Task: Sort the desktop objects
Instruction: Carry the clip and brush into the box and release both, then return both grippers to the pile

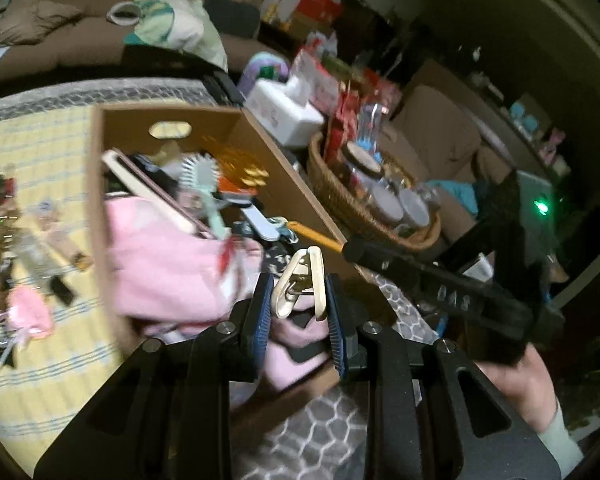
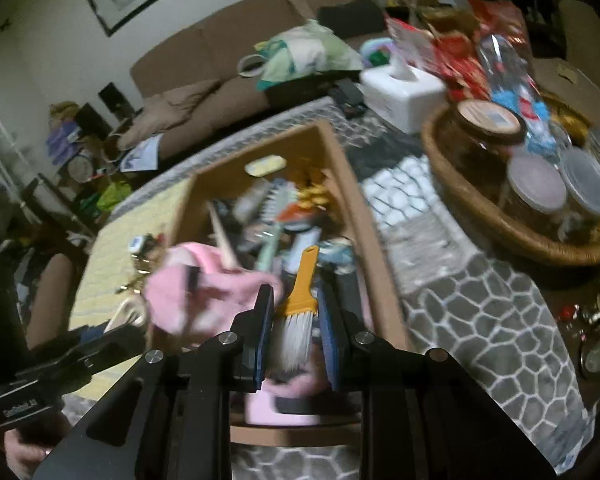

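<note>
A brown cardboard box (image 1: 100,184) sits on the table, full of items: a pink cloth (image 1: 168,272), a teal hairbrush (image 1: 204,184), gold coins and more. My left gripper (image 1: 299,296) is shut on a cream hair claw clip (image 1: 302,284) and holds it over the box's near end. My right gripper (image 2: 296,320) is shut on a small brush with an orange handle and pale bristles (image 2: 298,308), also over the box (image 2: 360,208). The right gripper's arm (image 1: 440,288) shows in the left wrist view with the orange handle (image 1: 316,236) sticking out.
A wicker basket (image 2: 500,224) with jars stands right of the box. A white tissue box (image 2: 404,96) is behind it. Keys, a pink item and small clutter (image 1: 24,248) lie on the yellow mat left of the box. A brown sofa is behind.
</note>
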Action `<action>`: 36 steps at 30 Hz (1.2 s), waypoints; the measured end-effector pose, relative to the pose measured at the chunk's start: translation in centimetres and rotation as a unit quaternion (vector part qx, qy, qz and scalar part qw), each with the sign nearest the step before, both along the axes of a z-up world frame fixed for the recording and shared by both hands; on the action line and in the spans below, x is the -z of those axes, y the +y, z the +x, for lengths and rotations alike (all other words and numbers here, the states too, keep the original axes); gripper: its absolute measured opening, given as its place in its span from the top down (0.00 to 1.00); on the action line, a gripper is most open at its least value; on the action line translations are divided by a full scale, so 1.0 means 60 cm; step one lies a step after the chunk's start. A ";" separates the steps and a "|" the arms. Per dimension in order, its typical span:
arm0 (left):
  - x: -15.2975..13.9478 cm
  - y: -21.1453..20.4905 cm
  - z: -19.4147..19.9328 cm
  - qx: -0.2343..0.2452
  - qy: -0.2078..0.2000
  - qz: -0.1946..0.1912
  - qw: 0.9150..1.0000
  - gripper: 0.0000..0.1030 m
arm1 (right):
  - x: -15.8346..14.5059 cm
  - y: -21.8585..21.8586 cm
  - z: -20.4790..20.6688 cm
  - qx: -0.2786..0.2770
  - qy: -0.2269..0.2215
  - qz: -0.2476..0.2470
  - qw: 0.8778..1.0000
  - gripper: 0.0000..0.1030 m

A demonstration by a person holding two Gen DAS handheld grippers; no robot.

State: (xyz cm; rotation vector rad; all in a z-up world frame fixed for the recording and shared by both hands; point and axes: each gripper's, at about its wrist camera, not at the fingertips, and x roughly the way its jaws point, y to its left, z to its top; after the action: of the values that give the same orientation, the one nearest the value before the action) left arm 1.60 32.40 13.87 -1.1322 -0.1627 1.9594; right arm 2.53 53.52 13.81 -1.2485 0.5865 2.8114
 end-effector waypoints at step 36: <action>-0.084 -0.397 -0.012 -0.190 0.051 -0.040 0.980 0.00 | -0.097 -0.151 0.031 -0.076 0.068 0.006 0.995 0.12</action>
State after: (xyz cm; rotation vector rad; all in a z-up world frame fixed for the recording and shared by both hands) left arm 0.88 8.58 18.88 -1.1090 -0.2622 2.3758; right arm 4.40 44.45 19.61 -1.1545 0.4963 3.0395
